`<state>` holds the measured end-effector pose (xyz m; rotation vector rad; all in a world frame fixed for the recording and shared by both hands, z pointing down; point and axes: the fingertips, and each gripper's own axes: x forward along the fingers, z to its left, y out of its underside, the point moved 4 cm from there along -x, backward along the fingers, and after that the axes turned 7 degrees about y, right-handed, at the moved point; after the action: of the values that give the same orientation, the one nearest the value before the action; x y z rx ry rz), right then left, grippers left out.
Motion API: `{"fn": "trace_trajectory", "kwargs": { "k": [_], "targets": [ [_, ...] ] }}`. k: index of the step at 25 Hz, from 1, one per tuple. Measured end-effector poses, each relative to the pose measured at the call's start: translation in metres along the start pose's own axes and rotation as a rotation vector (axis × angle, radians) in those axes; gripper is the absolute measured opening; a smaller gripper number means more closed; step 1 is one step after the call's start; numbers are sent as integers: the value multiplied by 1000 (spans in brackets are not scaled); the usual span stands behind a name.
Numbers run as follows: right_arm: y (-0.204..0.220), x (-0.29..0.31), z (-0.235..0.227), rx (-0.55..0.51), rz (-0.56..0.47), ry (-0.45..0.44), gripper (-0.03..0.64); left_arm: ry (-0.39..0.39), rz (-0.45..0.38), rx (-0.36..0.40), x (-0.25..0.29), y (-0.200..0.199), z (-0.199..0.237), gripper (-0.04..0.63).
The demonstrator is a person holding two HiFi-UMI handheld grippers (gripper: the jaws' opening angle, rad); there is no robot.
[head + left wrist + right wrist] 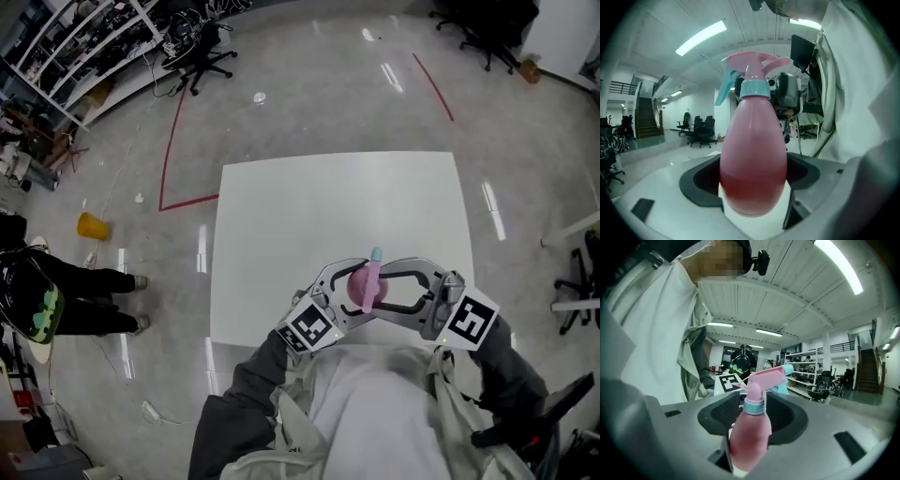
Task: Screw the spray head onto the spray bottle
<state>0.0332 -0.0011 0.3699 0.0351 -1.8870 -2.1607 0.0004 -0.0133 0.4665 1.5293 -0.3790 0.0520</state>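
Note:
A pink spray bottle (359, 291) (752, 159) (749, 439) stands upright in front of the person's chest, over the near edge of the white table (328, 211). Its pink spray head (374, 264) (757, 63) (765, 377) with a teal collar and nozzle sits on the neck. My left gripper (347, 281) (752, 180) is shut on the bottle's lower body, white pads against both sides. My right gripper (392, 289) (752, 416) has the body between its jaws from the other side. One white pad touches the bottle; the other pad is hidden behind it.
Office chairs (202, 58) and shelving stand at the far left of the grey floor. Red tape lines (169, 155) run beside the table. A yellow object (91, 225) lies on the floor at left, and a seated person's legs (94, 300) are nearby.

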Motion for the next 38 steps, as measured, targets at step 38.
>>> {"fn": "trace_trajectory", "kwargs": {
  "k": [38],
  "targets": [
    [-39,-39,-19,223,-252,236,160,-49,-16,-169,-36,1,36,402]
  ]
}}
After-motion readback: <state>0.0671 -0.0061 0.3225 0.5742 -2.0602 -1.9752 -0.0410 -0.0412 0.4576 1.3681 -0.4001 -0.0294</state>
